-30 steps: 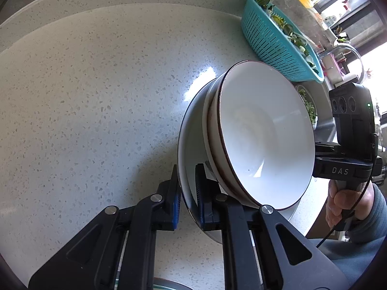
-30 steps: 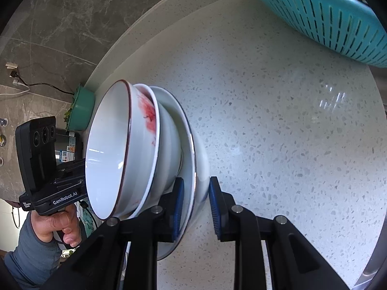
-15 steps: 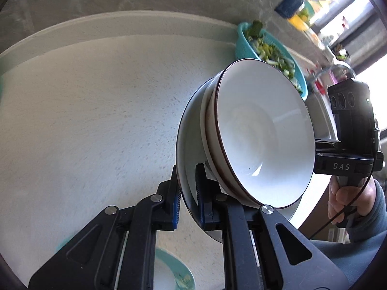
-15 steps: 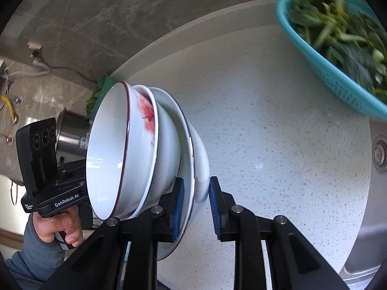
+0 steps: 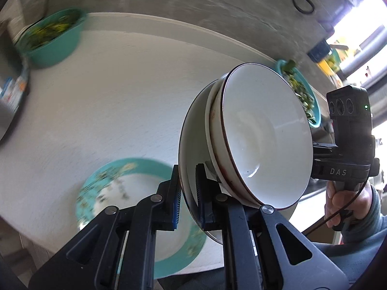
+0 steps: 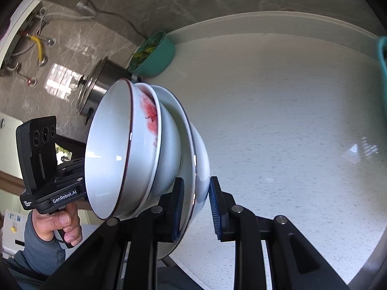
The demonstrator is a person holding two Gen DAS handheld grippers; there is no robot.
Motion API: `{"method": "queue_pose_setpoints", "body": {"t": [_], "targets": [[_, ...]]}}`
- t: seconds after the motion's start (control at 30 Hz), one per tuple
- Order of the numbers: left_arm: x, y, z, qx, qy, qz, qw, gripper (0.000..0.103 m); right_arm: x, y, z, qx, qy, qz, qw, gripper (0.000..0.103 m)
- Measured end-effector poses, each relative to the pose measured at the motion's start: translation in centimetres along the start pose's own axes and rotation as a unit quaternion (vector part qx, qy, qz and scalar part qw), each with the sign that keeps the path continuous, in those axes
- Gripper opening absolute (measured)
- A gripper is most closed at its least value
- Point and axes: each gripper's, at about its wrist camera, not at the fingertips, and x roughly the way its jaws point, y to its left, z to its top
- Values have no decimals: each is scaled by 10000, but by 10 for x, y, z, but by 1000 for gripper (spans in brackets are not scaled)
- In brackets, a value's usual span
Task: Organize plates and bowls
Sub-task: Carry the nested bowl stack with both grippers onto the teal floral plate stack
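A stack of white dishes is held in the air between both grippers: a wide white plate (image 5: 191,159) at the bottom with nested white bowls (image 5: 263,140) with dark red rims on it. My left gripper (image 5: 187,200) is shut on the plate's rim. My right gripper (image 6: 194,205) is shut on the opposite rim of the same plate (image 6: 191,149); the bowls (image 6: 108,149) show there, one with a red flower pattern. A teal-rimmed plate (image 5: 135,198) lies on the counter below the stack.
A teal bowl of greens (image 5: 52,38) stands at the counter's back left, also in the right wrist view (image 6: 153,55), beside a steel pot (image 6: 96,89). A teal colander of greens (image 5: 302,94) stands at the right. The white speckled counter (image 6: 278,120) meets a grey wall.
Both grippers have lifted the stack up and back from the counter. The view widened: the teal-rimmed plate, the teal bowl and the pot came into view.
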Motion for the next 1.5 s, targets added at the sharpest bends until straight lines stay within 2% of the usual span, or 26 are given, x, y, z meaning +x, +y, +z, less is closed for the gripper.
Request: {"method": "queue_pose_setpoints", "body": {"t": [0.2,0.43,0.57,0.9,1.3,1.5], "targets": [[-25,60,-24,-270,-70,-6,9996,9,43,44,-1,-123,169,40,9998,26],[-27,107,-47,33,177,-104,9998,9,81,72,-25,171,158,-103,9997,26],[-15,123,-58,197,362,-241,9989,8,97,72,-39,497,125,-204,9985,26],[24,137,-79,463,663,-417,9958,7,119,64,-66,897,76,-506,9947,26],[58,137,-81,477,751,-401,9952,7,137,59,-69,956,66,-617,9935,25],[62,142,-84,496,729,-422,9952,6,140,57,-71,981,2,-631,9932,25]]}}
